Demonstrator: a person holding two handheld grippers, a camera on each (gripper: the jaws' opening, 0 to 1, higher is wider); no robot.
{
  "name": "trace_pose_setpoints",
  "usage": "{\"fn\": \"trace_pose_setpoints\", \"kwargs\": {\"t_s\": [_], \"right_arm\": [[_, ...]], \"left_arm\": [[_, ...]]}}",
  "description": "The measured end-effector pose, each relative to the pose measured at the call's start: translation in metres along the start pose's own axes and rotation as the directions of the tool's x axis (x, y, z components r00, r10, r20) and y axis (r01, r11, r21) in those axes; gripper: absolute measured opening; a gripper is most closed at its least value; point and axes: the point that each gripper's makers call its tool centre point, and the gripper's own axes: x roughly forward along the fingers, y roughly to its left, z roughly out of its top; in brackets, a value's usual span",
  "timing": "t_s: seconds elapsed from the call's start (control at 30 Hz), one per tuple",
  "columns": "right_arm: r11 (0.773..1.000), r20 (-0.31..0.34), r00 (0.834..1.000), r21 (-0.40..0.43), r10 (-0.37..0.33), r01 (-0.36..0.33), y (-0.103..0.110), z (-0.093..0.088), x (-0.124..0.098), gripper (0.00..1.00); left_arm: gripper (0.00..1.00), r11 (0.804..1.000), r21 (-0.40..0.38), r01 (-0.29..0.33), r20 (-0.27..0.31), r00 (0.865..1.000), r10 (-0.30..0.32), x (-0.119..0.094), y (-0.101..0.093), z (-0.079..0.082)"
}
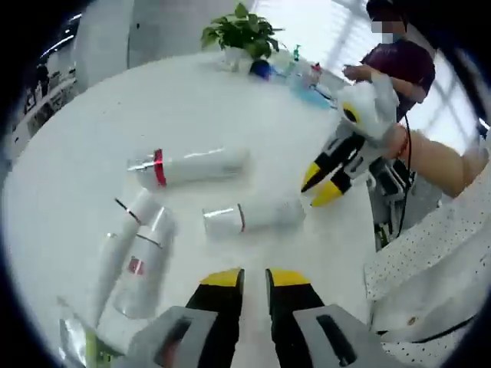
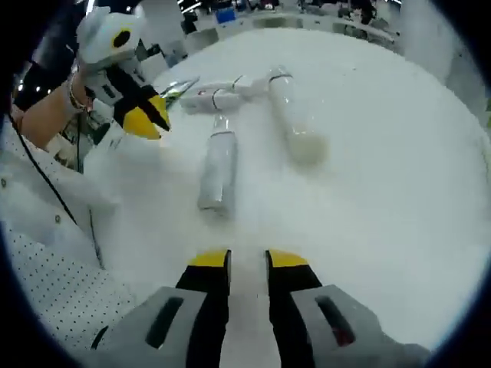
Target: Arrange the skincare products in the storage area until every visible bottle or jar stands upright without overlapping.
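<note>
1. Left tool (image 1: 255, 277): yellow-tipped jaws slightly parted, holding nothing, raised above the counter; also seen in the right gripper view (image 2: 147, 119).
2. Right tool (image 2: 248, 259): jaws slightly parted, empty; seen in the left gripper view (image 1: 322, 184), tips angled down, gripped by a hand (image 1: 399, 142).

I see a smooth white table (image 1: 92, 130) with a soft sheen under the window light. The white bottles (image 1: 201, 165) lying on it look like glossy plastic, with shiny silvery collars, perhaps metal, though blur hides it. My left gripper (image 1: 255, 280) has matt black jaws with yellow tips. The sleeve (image 2: 46, 268) looks like white dotted cloth.
</note>
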Motion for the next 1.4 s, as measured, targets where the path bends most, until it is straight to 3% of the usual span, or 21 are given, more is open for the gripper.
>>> {"fn": "trace_pose_setpoints", "kwargs": {"t_s": [0.03, 0.07, 0.13, 0.17, 0.2, 0.27, 0.33, 0.4, 0.5, 0.6, 0.63, 0.73, 0.9, 1.03, 1.17, 1.23, 1.33, 1.4], "right_arm": [[1.0, 0.05, 0.998, 0.004, -0.027, 0.027, -0.005, 0.008, -0.003, 0.19], [0.997, 0.142, 0.987, 0.001, -0.076, 0.076, -0.014, 0.022, -0.008, 0.2], [0.989, 0.223, 0.965, -0.021, -0.137, 0.145, -0.024, 0.039, -0.013, 0.23], [0.98, 0.272, 0.944, -0.017, -0.185, 0.197, -0.032, 0.051, -0.016, 0.24], [0.973, 0.308, 0.927, -0.02, -0.214, 0.231, -0.037, 0.064, -0.016, 0.24], [0.969, 0.331, 0.917, -0.028, -0.224, 0.246, -0.039, 0.075, -0.015, 0.29], [0.967, 0.299, 0.932, -0.087, -0.204, 0.24, -0.039, 0.087, 0.0, 0.36], [0.966, 0.22, 0.96, -0.151, -0.176, 0.211, -0.038, 0.087, 0.019, 0.35], [0.952, 0.175, 0.966, -0.21, -0.188, 0.223, -0.042, 0.094, 0.037, 0.37], [0.942, 0.118, 0.977, -0.263, -0.18, 0.206, -0.042, 0.098, 0.052, 0.37], [0.927, 0.057, 0.979, -0.315, -0.193, 0.202, -0.044, 0.094, 0.062, 0.37], [0.896, 0.003, 0.974, -0.391, -0.227, 0.21, -0.051, 0.092, 0.071, 0.31], [0.92, -0.052, 0.982, -0.362, -0.181, 0.15, -0.048, 0.088, 0.08, 0.3], [0.888, -0.079, 0.984, -0.448, -0.161, 0.109, -0.051, 0.087, 0.081, 0.29], [0.838, -0.101, 0.983, -0.54, -0.156, 0.078, -0.069, 0.08, 0.072, 0.29], [0.792, -0.114, 0.982, -0.608, -0.149, 0.049, -0.076, 0.077, 0.066, 0.29], [0.792, -0.133, 0.985, -0.61, -0.105, 0.002, -0.076, 0.072, 0.061, 0.29], [0.786, -0.138, 0.985, -0.618, -0.101, -0.007, -0.079, 0.07, 0.057, 0.29]], "left_arm": [[0.18, 1.0, 0.017, -0.017, 0.034, 0.999, 0.017, -0.004, 0.007, 0.007], [0.19, 0.999, 0.019, -0.05, 0.06, 0.997, 0.049, -0.007, 0.015, 0.013], [0.21, 0.992, 0.059, -0.114, 0.104, 0.989, 0.108, -0.01, 0.031, 0.024], [0.23, 0.986, 0.076, -0.151, 0.136, 0.981, 0.14, -0.011, 0.042, 0.031], [0.24, 0.985, 0.082, -0.153, 0.143, 0.98, 0.141, -0.01, 0.043, 0.033], [0.26, 0.979, 0.085, -0.186, 0.193, 0.967, 0.167, -0.007, 0.06, 0.047], [0.28, 0.984, 0.082, -0.159, 0.187, 0.972, 0.142, 0.002, 0.068, 0.055], [0.3, 0.983, 0.092, -0.159, 0.133, 0.98, 0.146, 0.015, 0.08, 0.055], [0.29, 0.982, 0.096, -0.164, 0.124, 0.981, 0.152, 0.028, 0.097, 0.064], [0.36, 0.998, 0.017, -0.061, 0.128, 0.99, 0.058, 0.041, 0.094, 0.077], [0.4, 0.999, 0.005, -0.036, 0.108, 0.994, 0.035, 0.046, 0.096, 0.078], [0.4, 1.0, 0.02, -0.022, 0.057, 0.998, 0.02, 0.06, 0.102, 0.077], [0.42, 0.998, 0.003, 0.059, -0.002, 0.998, -0.059, 0.074, 0.099, 0.069], [0.39, 0.996, 0.016, 0.089, -0.022, 0.996, -0.088, 0.081, 0.097, 0.066], [0.39, 0.982, 0.145, 0.119, -0.073, 0.991, -0.109, 0.084, 0.084, 0.059], [0.35, 0.964, 0.226, 0.137, -0.087, 0.989, -0.12, 0.085, 0.08, 0.058], [0.33, 0.934, 0.346, 0.083, -0.062, 0.996, -0.065, 0.089, 0.087, 0.063], [0.38, 0.909, 0.4, 0.116, -0.07, 0.993, -0.096, 0.093, 0.08, 0.063]]}}
